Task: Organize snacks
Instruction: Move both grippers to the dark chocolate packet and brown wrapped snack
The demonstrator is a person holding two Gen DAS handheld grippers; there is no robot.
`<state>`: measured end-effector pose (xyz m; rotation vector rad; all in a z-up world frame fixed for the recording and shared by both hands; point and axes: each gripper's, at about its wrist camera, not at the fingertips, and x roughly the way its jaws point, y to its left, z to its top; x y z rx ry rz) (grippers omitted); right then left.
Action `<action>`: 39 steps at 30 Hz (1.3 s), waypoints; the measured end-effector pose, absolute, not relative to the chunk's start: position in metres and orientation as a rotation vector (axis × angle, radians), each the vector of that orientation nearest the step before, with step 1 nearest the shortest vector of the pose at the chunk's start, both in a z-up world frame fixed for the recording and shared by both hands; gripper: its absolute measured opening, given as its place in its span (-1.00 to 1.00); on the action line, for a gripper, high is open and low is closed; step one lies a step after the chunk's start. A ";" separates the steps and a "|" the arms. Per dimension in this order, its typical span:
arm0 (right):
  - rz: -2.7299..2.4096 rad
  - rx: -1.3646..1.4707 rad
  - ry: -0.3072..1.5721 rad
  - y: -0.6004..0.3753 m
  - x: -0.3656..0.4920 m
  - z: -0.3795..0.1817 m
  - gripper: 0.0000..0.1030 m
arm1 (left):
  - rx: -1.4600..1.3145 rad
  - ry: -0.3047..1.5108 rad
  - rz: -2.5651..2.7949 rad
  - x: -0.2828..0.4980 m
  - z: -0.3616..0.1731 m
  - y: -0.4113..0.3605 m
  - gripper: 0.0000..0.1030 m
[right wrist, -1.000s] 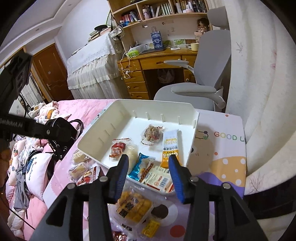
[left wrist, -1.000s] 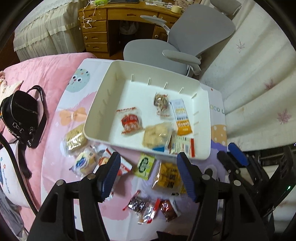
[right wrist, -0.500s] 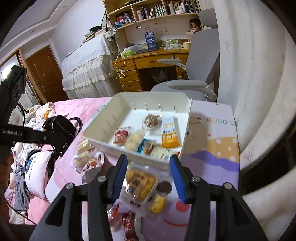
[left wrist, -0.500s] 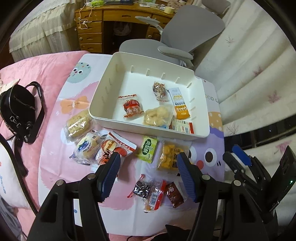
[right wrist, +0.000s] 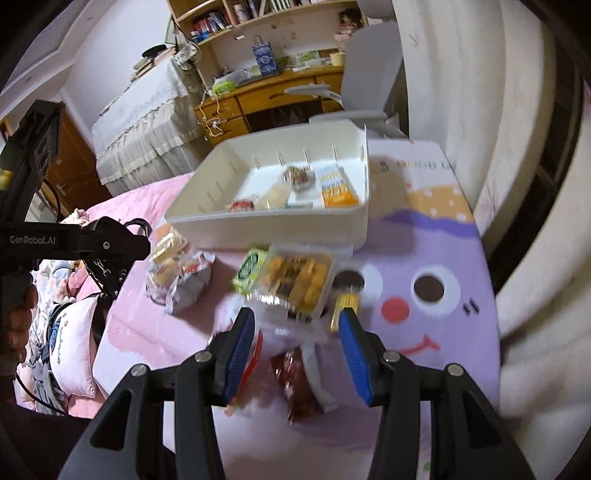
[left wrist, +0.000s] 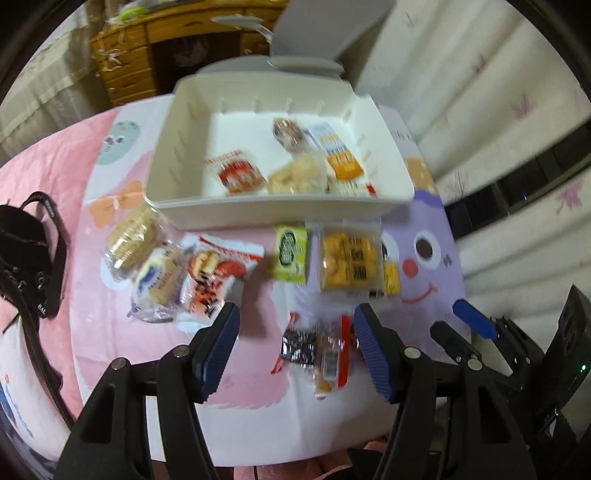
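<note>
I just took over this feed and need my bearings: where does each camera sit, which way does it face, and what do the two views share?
Left wrist: on the left gripper, facing forward and down at loose snacks before the white bin; its open blue fingers show, and the right gripper at right.
Right wrist: on the right gripper, open, above the orange snack tray; the left rig shows at left.
Shared: bin, orange tray, green packet, desk, chair.

A: Place type?
B: Home, a bedroom. The wooden desk (right wrist: 280, 99) has drawers, with a bookshelf (right wrist: 258, 14) right above it full of books.
A: Anything else?
B: A grey office chair (right wrist: 369, 74) stands just beside the desk. A pink bedspread (left wrist: 44, 155) lies in front of it, a lace-covered piece (right wrist: 140, 125) to the desk's left, and a wooden door (right wrist: 70, 166) beyond that.
</note>
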<state>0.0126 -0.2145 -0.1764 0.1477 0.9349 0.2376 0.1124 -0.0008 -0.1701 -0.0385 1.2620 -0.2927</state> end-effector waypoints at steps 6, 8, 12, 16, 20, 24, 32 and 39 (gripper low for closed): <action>0.168 0.169 0.956 -0.207 -0.006 -0.199 -0.08 | -0.044 1.339 -0.348 0.105 -0.207 0.001 0.47; 0.151 0.167 0.960 -0.204 -0.012 -0.207 -0.08 | -0.037 1.362 -0.365 0.103 -0.219 0.000 0.47; 0.120 0.156 0.957 -0.199 -0.021 -0.224 -0.08 | -0.022 1.386 -0.399 0.097 -0.243 -0.004 0.47; 0.097 0.138 0.953 -0.196 -0.026 -0.240 -0.08 | -0.009 1.411 -0.411 0.095 -0.264 -0.011 0.47; 0.092 0.119 0.949 -0.193 -0.026 -0.253 0.02 | 0.007 1.424 -0.408 0.095 -0.282 -0.017 0.45; 0.087 0.086 0.936 -0.189 -0.025 -0.262 0.13 | 0.011 1.443 -0.385 0.096 -0.297 -0.019 0.37; 0.118 0.025 0.914 -0.181 -0.021 -0.272 0.30 | -0.040 1.464 -0.365 0.101 -0.316 -0.017 0.17; 0.164 -0.042 0.934 -0.177 -0.013 -0.279 0.30 | -0.059 1.454 -0.377 0.107 -0.318 -0.024 -0.11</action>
